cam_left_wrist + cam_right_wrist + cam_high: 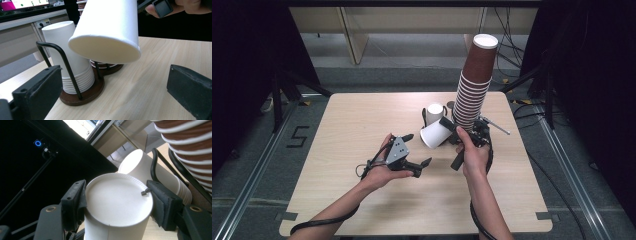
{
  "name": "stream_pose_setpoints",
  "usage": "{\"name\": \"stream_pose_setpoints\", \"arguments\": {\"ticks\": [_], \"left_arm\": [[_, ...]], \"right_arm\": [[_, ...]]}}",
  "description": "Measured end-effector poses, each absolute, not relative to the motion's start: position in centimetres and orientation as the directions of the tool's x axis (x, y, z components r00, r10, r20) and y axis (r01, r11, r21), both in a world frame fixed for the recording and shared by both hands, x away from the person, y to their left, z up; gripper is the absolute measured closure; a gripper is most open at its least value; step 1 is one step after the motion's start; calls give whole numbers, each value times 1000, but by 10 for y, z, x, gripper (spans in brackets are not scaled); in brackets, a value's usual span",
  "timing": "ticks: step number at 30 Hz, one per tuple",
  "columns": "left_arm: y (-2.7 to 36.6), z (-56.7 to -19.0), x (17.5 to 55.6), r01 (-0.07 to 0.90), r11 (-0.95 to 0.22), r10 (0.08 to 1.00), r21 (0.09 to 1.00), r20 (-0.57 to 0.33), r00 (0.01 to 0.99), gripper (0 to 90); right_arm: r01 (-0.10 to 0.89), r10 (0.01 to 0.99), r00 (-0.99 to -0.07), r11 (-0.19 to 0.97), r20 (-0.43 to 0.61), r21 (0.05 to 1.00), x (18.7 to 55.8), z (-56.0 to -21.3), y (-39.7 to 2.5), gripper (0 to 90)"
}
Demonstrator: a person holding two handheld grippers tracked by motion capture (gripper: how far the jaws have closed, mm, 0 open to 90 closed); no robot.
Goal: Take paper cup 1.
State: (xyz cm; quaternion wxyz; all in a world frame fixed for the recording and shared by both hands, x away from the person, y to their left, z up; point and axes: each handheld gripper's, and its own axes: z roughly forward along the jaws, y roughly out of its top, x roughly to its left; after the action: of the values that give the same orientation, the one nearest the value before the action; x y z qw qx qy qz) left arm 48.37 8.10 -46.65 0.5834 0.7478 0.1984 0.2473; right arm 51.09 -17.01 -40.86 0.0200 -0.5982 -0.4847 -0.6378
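Note:
My right gripper [448, 131] is shut on a single white paper cup [434, 135], held on its side above the table. In the right gripper view the cup's base [117, 202] faces the camera, and my right gripper [118, 198] has a jaw pressed on each side of it. My left gripper [418, 149] stands open just left of the cup, nothing between its jaws. In the left gripper view the cup's mouth [107, 47] hangs tilted ahead of my left gripper [113, 91]. Behind it, a stack of white cups [71, 62] sits in a black wire holder [62, 62].
A tall, leaning stack of brown cups [474, 82] rises from the same dark round-based holder [86, 96], right beside the white stack [435, 112]. A thin metal rod [496, 125] lies to the right of it. The wooden table [362, 115] has bare room at the left and front.

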Motion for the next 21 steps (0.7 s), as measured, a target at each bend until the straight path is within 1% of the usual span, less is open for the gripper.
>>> {"name": "stream_pose_setpoints", "arguments": {"ticks": [1,7,8,9,11,12,13,17,18,21], "left_arm": [[81,-466,484,8,-241,585,971,139,799,0],[81,-468,485,1,-250,576,968,147,804,0],[81,-468,486,1,-248,572,969,145,807,0],[81,-468,486,1,-248,572,969,145,807,0],[81,-468,486,2,-256,566,967,148,811,0],[80,-469,486,4,-256,566,967,146,811,0],[80,-469,486,5,-255,567,967,145,811,0],[78,-469,487,2,-251,567,968,145,811,0],[78,-468,487,1,-247,569,969,144,810,0],[77,-467,488,-5,-246,569,969,148,809,0]], "right_arm": [[596,572,-289,-520,768,611,512,-411,-171,357],[614,551,-279,-528,787,587,511,-417,-171,357],[628,534,-259,-540,805,561,510,-417,-170,357],[629,533,-257,-541,806,558,510,-417,-169,357],[621,548,-268,-531,793,577,510,-418,-170,357],[629,530,-258,-543,808,557,510,-417,-169,357],[619,547,-272,-530,792,579,511,-419,-170,357],[626,545,-270,-528,794,575,509,-419,-169,357],[637,526,-251,-542,813,548,509,-419,-168,357],[632,533,-268,-531,803,564,509,-421,-168,357]]}}
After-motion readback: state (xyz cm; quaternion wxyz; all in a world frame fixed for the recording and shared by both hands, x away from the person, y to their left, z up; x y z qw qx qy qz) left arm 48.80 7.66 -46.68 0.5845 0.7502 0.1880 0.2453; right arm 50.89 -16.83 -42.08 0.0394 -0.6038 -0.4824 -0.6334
